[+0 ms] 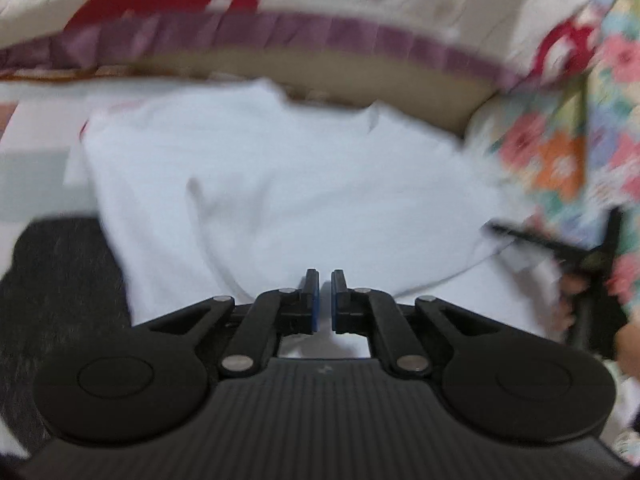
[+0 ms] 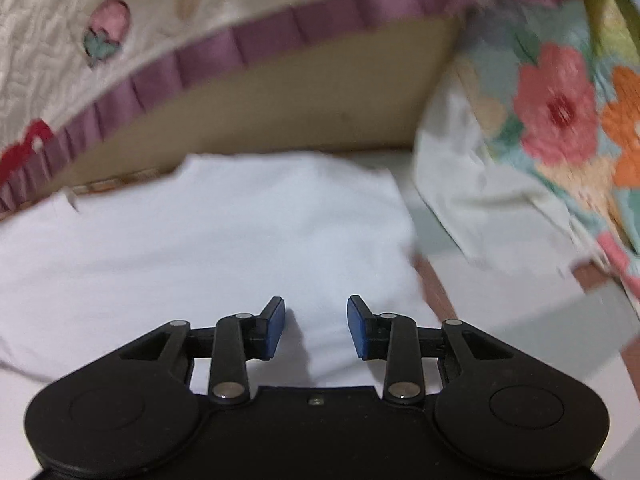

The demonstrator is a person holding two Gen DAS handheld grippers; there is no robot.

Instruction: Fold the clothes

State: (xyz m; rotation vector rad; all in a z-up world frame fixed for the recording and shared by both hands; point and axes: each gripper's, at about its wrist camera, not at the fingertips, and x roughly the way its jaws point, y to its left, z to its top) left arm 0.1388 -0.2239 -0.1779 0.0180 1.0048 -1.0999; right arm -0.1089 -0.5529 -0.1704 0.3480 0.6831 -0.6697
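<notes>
A white garment (image 1: 280, 184) lies spread on the flat surface and fills the middle of both views (image 2: 208, 240). My left gripper (image 1: 325, 296) hovers over its near part with the jaws almost closed, a thin gap between the blue pads, nothing clearly between them. My right gripper (image 2: 316, 328) is open and empty just above the garment's right portion. The right gripper (image 1: 580, 264) also shows blurred at the right of the left wrist view.
A cream quilt with a purple ruffle (image 1: 320, 32) hangs along the back, also in the right wrist view (image 2: 240, 44). A floral fabric (image 2: 560, 120) hangs at the right (image 1: 560, 152). A dark cloth (image 1: 60, 280) lies at the left.
</notes>
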